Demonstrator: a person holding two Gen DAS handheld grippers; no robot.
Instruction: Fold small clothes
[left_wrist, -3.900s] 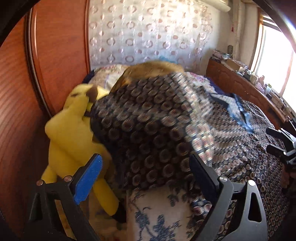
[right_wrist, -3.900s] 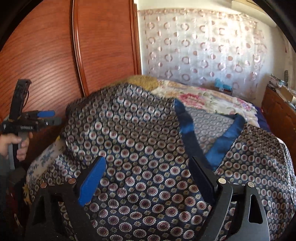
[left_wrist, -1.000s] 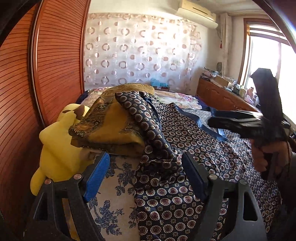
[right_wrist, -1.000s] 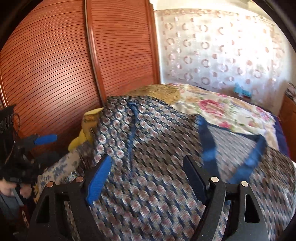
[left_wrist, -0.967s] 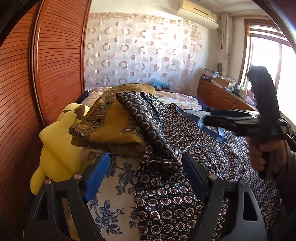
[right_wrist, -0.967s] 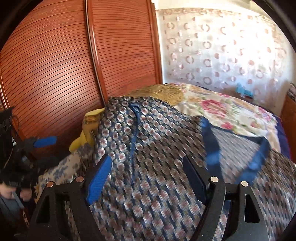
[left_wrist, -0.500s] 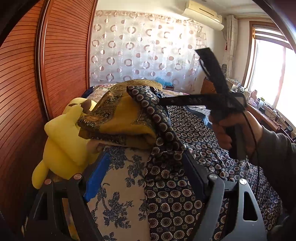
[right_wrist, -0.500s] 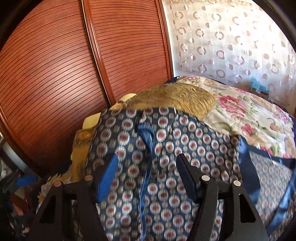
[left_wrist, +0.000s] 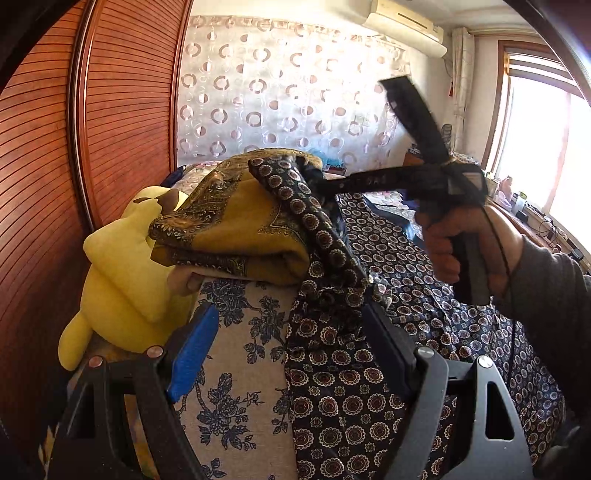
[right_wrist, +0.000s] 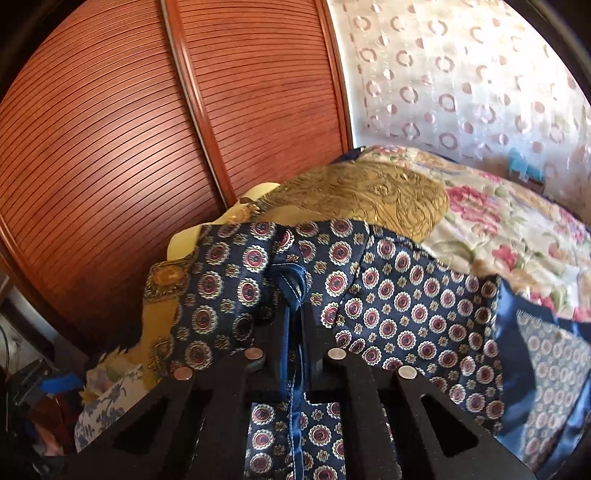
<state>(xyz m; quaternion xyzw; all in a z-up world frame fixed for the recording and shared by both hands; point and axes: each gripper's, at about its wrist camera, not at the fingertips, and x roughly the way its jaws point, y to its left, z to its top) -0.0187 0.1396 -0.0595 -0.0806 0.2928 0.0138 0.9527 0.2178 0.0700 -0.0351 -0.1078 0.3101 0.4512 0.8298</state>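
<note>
Far left: yellow plush toy against the slatted red-brown wood wardrobe doors. Next to it a folded mustard-gold paisley cloth sits atop a blue-floral white cushion.

Centre: navy satin garment w/ red-and-cream medallion print, draped over the gold cloth's right edge and spread down across the bed w/ floral quilt. Left gripper hangs spread wide, nothing btwn its fingers, low in front of the cushion and garment.

Right: right gripper pressed together, pinching the garment's plain blue trim at its high point over the gold cloth.

Handling, prob.: light, limp, slippery; satin will slide off the pile and out of a weak pinch. Best hold = stitched trim or hem, thicker, less slip. Left should take a matching edge/corner so the cloth hangs flat before folding.

No containers in view, so nothing to report there.
</note>
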